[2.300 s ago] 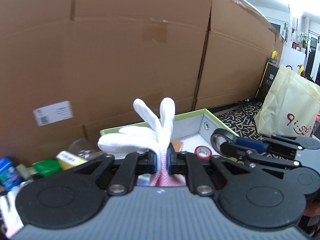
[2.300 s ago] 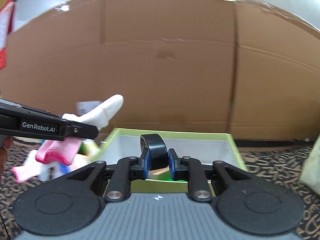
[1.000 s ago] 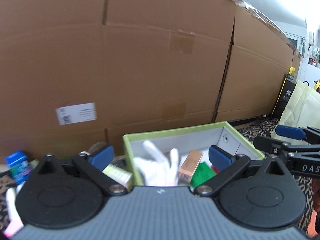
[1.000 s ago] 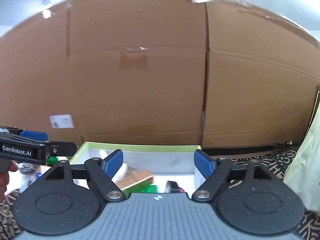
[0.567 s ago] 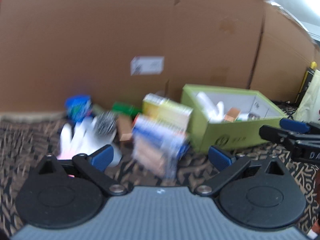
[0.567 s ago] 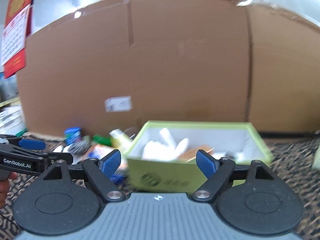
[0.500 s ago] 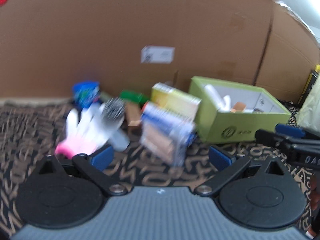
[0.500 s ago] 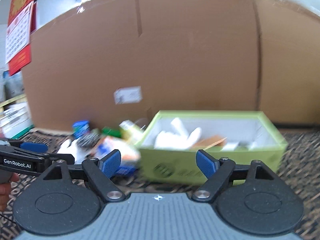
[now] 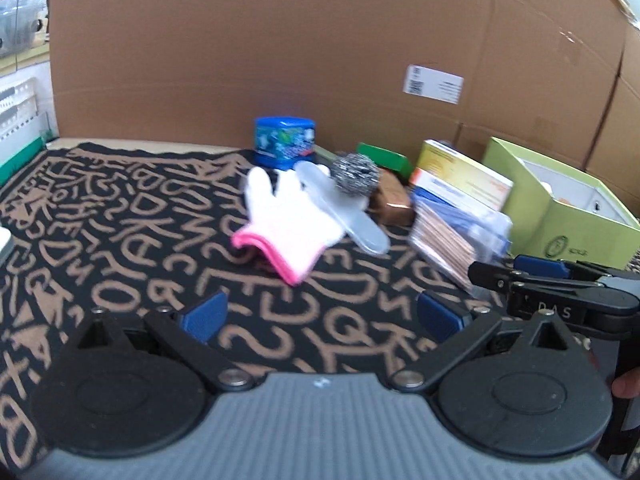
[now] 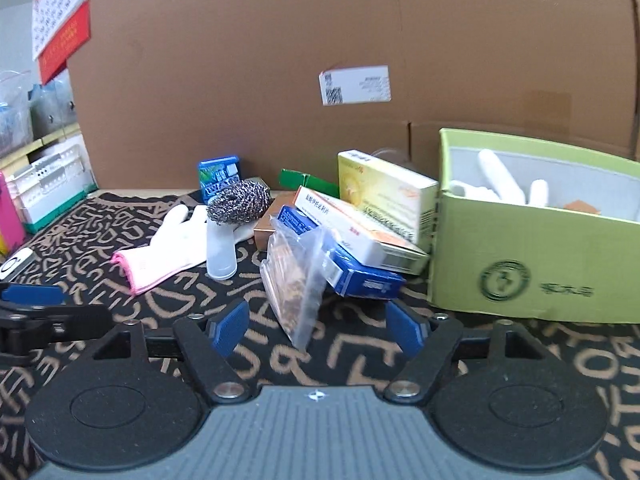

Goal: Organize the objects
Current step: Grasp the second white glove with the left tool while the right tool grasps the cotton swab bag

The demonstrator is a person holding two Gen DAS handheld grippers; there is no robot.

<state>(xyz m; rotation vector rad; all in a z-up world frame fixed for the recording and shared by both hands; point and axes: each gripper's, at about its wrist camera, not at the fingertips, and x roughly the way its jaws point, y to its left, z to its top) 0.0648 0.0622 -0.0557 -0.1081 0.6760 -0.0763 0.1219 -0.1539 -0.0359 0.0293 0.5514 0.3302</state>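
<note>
My left gripper (image 9: 322,314) is open and empty, low over the patterned mat, facing a white glove with a pink cuff (image 9: 294,220). My right gripper (image 10: 318,326) is open and empty, facing a clear bag of brown sticks (image 10: 296,276) leaning on a blue box (image 10: 344,264). The green box (image 10: 532,248) at the right holds a white glove (image 10: 500,182) and other items. A steel scourer (image 10: 238,202) sits on a clear plastic piece (image 10: 220,252). The glove (image 10: 168,244) also shows in the right wrist view.
A yellow and white carton (image 10: 384,196), an orange-striped carton (image 10: 352,224), a blue tub (image 9: 285,142), a green pack (image 9: 384,158) and a copper box (image 9: 394,202) crowd the mat left of the green box. A cardboard wall (image 9: 280,40) stands behind.
Both grippers let go of their objects into the green box, opened, then drew back and swung left toward the pile on the mat.
</note>
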